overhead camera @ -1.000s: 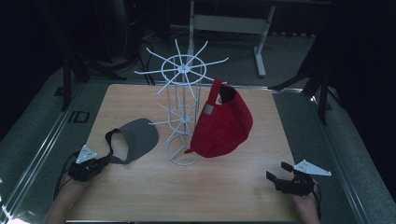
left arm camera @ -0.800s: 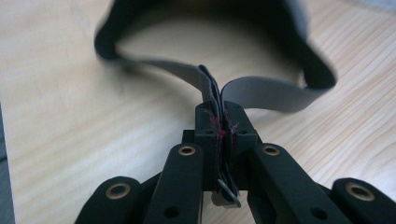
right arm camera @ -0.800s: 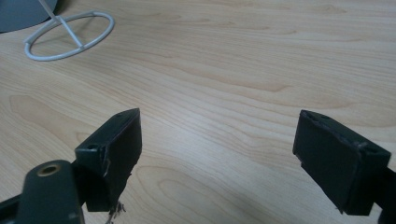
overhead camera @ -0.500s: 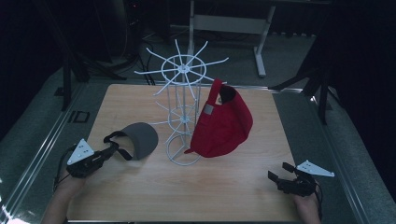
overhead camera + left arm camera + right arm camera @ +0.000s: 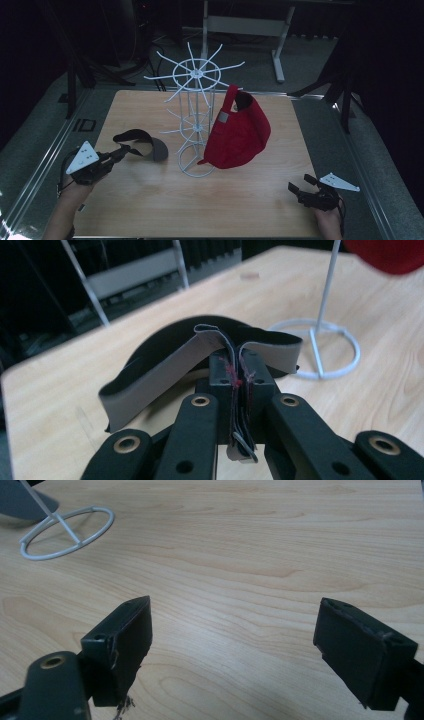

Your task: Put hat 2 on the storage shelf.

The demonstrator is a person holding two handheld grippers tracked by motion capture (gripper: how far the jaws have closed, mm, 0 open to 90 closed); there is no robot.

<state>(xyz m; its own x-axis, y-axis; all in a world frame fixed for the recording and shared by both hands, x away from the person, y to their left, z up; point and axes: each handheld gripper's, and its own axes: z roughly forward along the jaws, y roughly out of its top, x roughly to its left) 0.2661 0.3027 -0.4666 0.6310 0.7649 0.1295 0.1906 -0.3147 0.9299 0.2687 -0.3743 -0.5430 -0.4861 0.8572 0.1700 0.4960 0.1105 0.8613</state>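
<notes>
Here, left gripper (image 5: 118,154) clamped on grey visor (image 5: 142,143) strap, raised, right gripper (image 5: 299,190) low, jaws apart.

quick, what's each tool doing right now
Left tool: shut on the strap of the black visor.
Right tool: open, holding nothing, over the bare table.

White wire rack (image 5: 196,117) w/ red cap (image 5: 237,132) hanging on its right blocks mid-bench (image 5: 280,207). Front strip of bench is bare btwn left tool (image 5: 116,155) & right tool (image 5: 295,189), wide open. Dark visor (image 5: 142,142) sits just left of rack base, narrowing that gap.
</notes>
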